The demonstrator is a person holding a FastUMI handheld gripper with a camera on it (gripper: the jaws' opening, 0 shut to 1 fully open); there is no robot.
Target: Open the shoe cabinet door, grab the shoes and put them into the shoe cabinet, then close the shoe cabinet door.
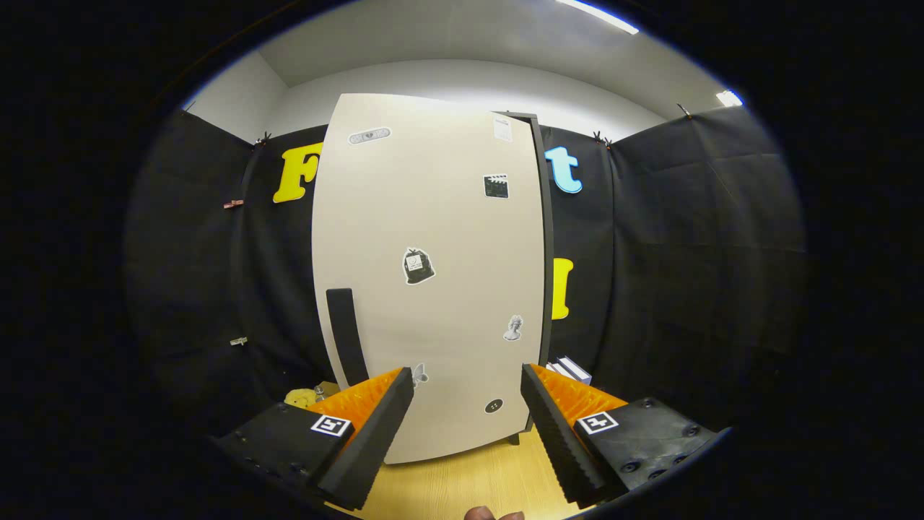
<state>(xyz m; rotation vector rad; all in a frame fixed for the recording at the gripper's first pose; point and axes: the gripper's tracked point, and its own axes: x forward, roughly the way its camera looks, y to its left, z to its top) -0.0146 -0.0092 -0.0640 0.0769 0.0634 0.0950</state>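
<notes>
Far left, black cloth booth wall (195, 289) w/ small clips pinned on it. Low down by wall foot, a yellowish soft item (299, 396), partly hidden behind left finger, can't tell what it is. Next, shoe cabinet door (426, 289): tall, beige, fronting the cam, looks shut or nearly so against dark cabinet frame (546, 238) along its right edge. Dark vertical handle (346, 336) near door's lower left edge, just above left fingertip. Stickers scattered on door: oval one (369, 135) top left, dark bag-like one (418, 266) mid, clapperboard-type one (496, 185) upper right, pale figure one (513, 328) lower right, small dark round one (494, 406) near bottom. Gripper (468, 390) fingers spread wide apart, released, nothing between them but door surface beyond; not touching door as far as can be seen. Each finger base carries a square marker tag (331, 425). Light wood floor (469, 480) under door and between fingers. Right of cabinet foot, just beyond right finger, white boxy things (570, 370), poss. shoes, too hidden to tell. Bit of a person's hand (493, 514) at very bottom between fingers. Far right, more black cloth wall.
</notes>
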